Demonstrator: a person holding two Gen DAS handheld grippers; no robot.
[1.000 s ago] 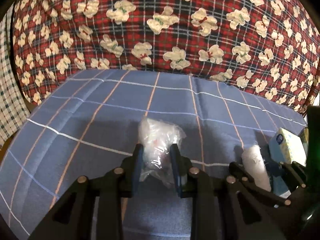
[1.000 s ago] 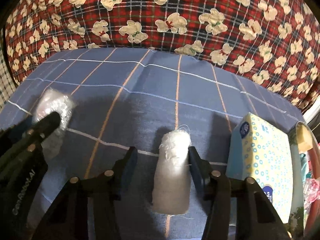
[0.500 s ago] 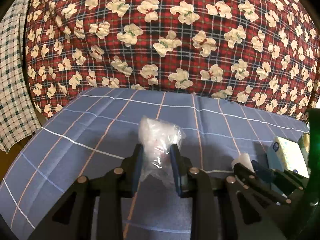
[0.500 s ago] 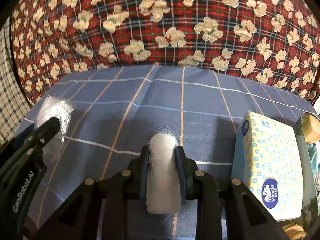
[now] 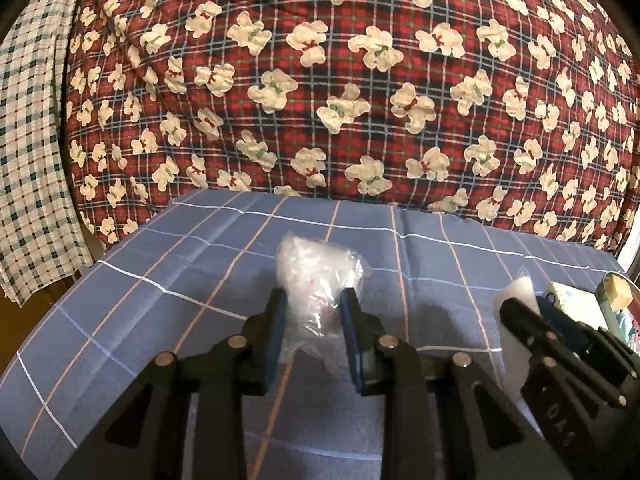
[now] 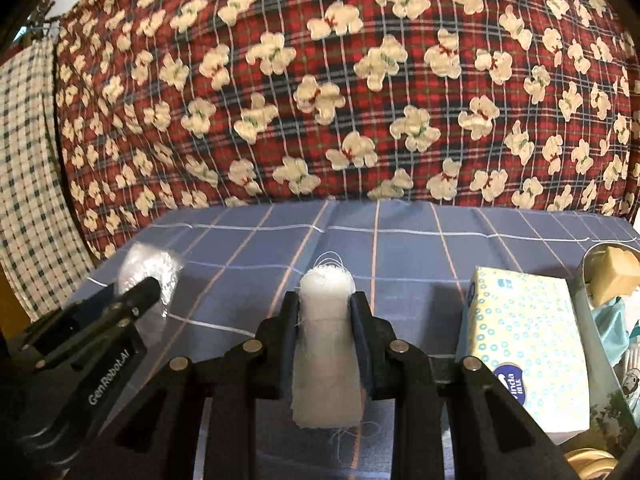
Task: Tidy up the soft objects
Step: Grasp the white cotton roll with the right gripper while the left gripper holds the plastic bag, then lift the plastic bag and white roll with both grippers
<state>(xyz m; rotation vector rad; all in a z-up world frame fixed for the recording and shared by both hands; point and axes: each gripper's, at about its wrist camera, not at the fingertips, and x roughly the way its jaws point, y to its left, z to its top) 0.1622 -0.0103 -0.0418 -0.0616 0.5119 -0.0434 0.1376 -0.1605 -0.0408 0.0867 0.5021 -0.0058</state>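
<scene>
Left tongs: the left gripper [image 5: 313, 320] is clenched on a crinkly clear plastic bag [image 5: 316, 276]. Both blue pads press into its sides. It was gripping the bag the same way a second ago.

Bag's place: the bag sits near the middle of the blue checked cloth [image 5: 160, 280], closer to the cloth's left edge than the white roll is. More of the red bear blanket [image 5: 360, 80] shows behind it now than a second ago, so the bag looks lifted a bit off the cloth.

Right tongs: the right gripper [image 6: 325, 332] is clenched on a white fuzzy roll [image 6: 326, 344]. A second ago its jaws stood wide apart with the roll lying between them. Now they squeeze the roll, and its sides look pinched in.

Roll's place: the roll is near the middle of the cloth, with loose threads sticking out at its top and bottom. It looks raised a little too.

Right edge of the cloth: a yellow and blue tissue box [image 6: 524, 344] stands there. Just past it is a tin container [image 6: 588, 320] with a tan sponge [image 6: 614, 276] and other small things inside.

What it means: both soft things are now held, one in each gripper. I think the next step is to carry them to where they belong, maybe the container on the right. The bag is slippery and could slide out.
</scene>
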